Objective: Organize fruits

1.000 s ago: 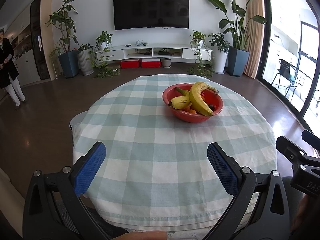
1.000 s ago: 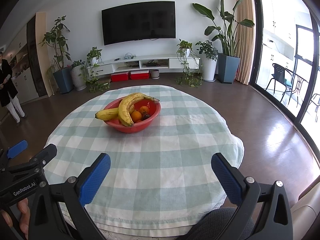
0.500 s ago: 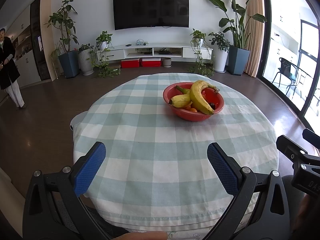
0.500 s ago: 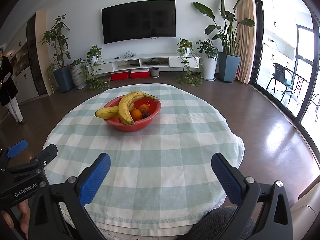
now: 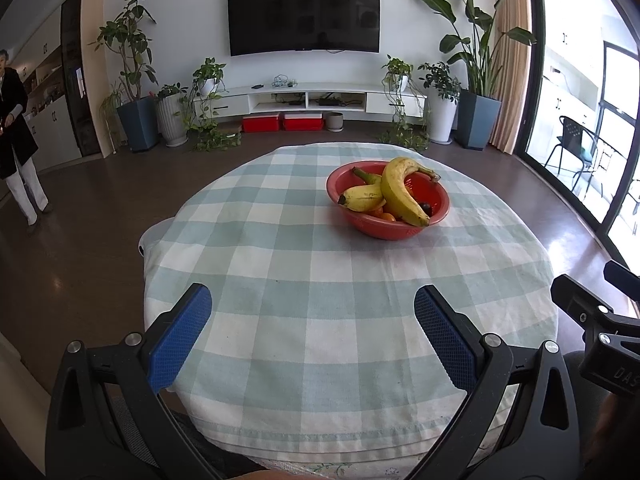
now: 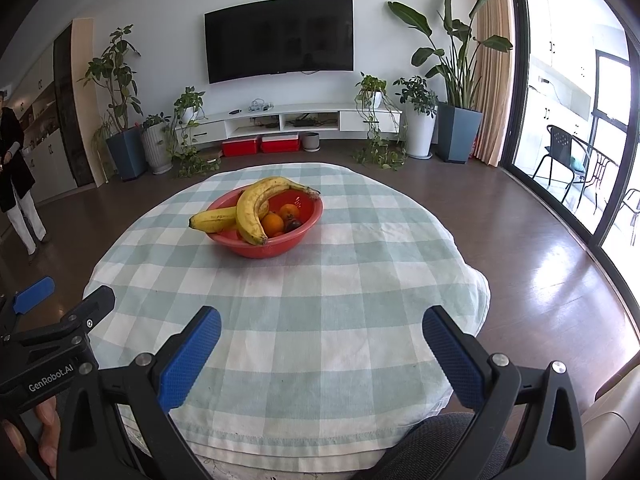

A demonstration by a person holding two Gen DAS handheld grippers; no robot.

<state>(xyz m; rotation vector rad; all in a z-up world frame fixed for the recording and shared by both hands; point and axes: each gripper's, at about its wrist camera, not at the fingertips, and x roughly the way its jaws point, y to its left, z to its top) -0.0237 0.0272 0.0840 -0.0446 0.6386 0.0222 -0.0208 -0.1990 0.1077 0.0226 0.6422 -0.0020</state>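
A red bowl (image 5: 394,229) (image 6: 298,236) stands on the far half of a round table with a green-and-white checked cloth (image 5: 304,320) (image 6: 340,300). In it lie two bananas (image 5: 400,196) (image 6: 250,210), oranges (image 6: 273,224) and a small dark fruit (image 6: 293,224). My left gripper (image 5: 312,304) hangs open over the near part of the table, well short of the bowl, with nothing between its blue pads. My right gripper (image 6: 322,324) is open and empty too, also near the front edge. Each gripper shows at the side of the other's view.
A person in a dark coat (image 5: 16,136) stands at the far left of the room. Beyond the table are a wall TV (image 5: 304,14), a low white cabinet (image 5: 320,98), potted plants (image 5: 134,80) and glass doors (image 5: 592,120) on the right.
Both grippers have stayed open and nearly still; the views have shifted only slightly. The person at the left has moved a little.
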